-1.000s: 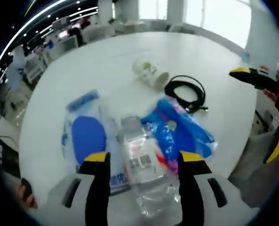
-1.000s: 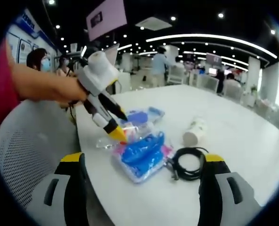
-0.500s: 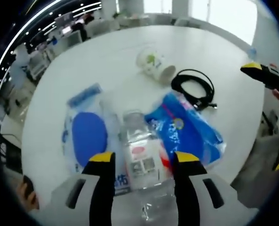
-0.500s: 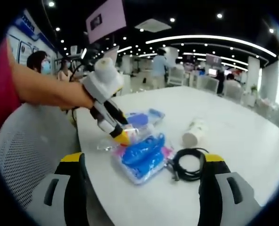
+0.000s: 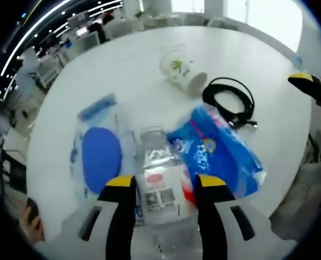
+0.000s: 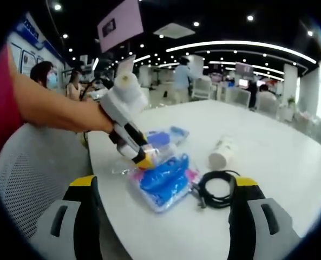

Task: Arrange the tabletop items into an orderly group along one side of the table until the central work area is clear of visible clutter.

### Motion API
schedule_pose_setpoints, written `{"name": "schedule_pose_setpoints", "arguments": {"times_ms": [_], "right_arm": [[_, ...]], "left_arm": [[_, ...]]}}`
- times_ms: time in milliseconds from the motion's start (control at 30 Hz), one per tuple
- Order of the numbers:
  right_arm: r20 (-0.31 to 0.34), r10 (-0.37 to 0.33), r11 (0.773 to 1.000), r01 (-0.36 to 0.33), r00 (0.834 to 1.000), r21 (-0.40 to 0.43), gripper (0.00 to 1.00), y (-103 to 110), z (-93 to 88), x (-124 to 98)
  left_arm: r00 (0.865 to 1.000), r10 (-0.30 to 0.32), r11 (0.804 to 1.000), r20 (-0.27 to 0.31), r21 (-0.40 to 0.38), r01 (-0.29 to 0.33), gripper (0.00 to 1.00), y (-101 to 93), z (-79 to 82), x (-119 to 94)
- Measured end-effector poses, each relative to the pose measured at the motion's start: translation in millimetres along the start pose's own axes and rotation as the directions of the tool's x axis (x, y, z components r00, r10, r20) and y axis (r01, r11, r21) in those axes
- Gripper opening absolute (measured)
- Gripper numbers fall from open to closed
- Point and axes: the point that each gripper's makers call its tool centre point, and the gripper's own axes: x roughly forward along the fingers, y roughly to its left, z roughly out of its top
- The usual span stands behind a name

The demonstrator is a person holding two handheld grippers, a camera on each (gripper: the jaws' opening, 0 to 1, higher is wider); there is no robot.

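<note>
A clear plastic bottle [image 5: 159, 179] lies on the white table [image 5: 111, 70] between the jaws of my left gripper [image 5: 165, 187], which is open and close on both sides of it. Left of it lies a clear pouch with a blue disc [image 5: 98, 154], and to its right a blue pack [image 5: 220, 154]. Further off are a coiled black cable [image 5: 230, 100] and a white cup [image 5: 182, 70] on its side. In the right gripper view the left gripper [image 6: 141, 160] dips to the bottle [image 6: 159, 153] beside the blue pack [image 6: 163, 181]. My right gripper [image 6: 165, 187] hangs open and empty above the table's near edge, short of the cable [image 6: 217, 189].
A grey mesh chair [image 6: 25, 173] stands at the table edge under the person's arm [image 6: 52, 108]. The far half of the table [image 6: 279, 162] is bare. People and desks fill the room behind. The right gripper's yellow tip [image 5: 309, 86] pokes in from the right.
My left gripper has moved down and forward over the bottle, and its jaws have narrowed around it. The right gripper and the other items have stayed put.
</note>
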Motion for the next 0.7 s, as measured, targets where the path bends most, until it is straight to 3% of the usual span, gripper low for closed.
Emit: {"name": "schedule_pose_setpoints", "arguments": {"times_ms": [700], "right_arm": [[-0.015, 0.003, 1.0, -0.003, 1.0, -0.008, 0.99, 0.9, -1.8, 0.9]], "left_arm": [[1.0, -0.011, 1.0, -0.014, 0.018, 0.011, 0.38, 2.1, -2.1, 3.3]]}}
